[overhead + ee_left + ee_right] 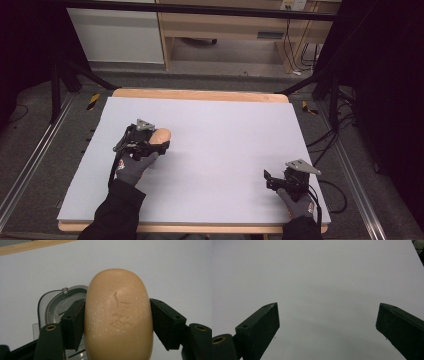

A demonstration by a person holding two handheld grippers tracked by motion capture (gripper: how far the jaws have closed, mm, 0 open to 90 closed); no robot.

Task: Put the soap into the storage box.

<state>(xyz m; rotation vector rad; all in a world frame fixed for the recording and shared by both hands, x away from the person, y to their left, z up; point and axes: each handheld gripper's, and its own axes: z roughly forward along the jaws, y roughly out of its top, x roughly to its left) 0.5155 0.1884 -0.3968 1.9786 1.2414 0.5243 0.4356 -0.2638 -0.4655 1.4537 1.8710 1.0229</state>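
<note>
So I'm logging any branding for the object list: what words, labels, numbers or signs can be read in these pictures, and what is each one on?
Embossed stamp on the top face of the soap bar held in the left gripper: raised marks are there, but too worn and shallow to read.
Label on the furniture behind the table: too small and blurred to read.
Nothing else carries readable text.

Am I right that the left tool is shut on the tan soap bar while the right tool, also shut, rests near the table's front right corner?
Not quite: the right tool is open. The right gripper view shows its jaws spread wide apart with bare table between them. The rest holds: the left tool is shut on the tan soap bar, and the right one sits near the front right corner.
</note>
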